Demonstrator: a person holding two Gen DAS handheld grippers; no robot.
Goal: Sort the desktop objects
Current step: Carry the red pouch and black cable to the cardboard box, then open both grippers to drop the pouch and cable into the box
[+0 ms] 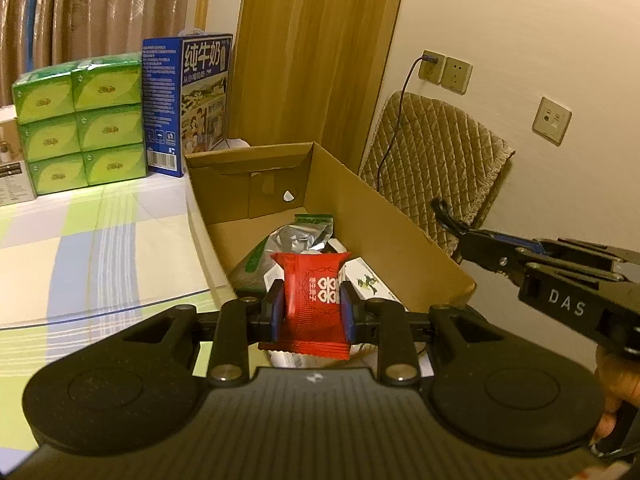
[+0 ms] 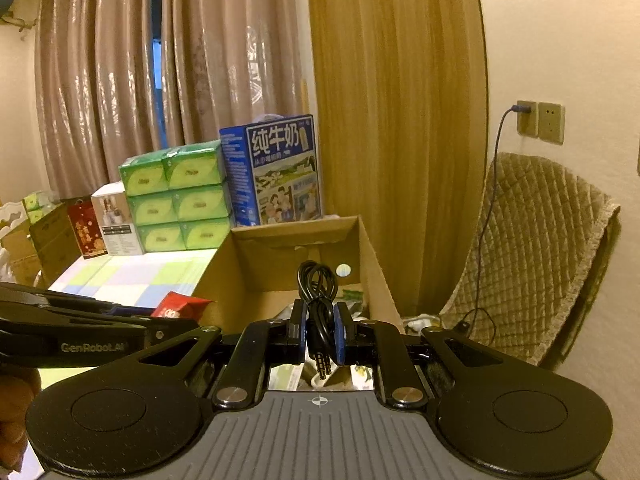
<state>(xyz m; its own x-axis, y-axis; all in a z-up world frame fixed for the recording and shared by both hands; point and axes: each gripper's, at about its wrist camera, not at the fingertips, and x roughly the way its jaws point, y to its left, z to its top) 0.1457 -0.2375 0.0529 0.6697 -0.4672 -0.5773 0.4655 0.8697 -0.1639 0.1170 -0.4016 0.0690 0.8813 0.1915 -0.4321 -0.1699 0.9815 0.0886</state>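
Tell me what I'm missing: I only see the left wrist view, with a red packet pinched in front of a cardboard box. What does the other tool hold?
Observer: The right gripper is shut on a coiled black audio cable, plugs pointing back toward the camera.
Operator: Where is it heading?
Observer: It points at the same cardboard box.
Operator: Anything on the table I can't see?
Observer: Yes, a red gift bag stands left of the green tissue packs.

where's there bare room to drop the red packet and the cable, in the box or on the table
In the cardboard box, the far floor below the end wall looks bare; the near half is crowded by a silver bag and white boxes. The checked tablecloth is free between the box's left wall and the green tissue packs.
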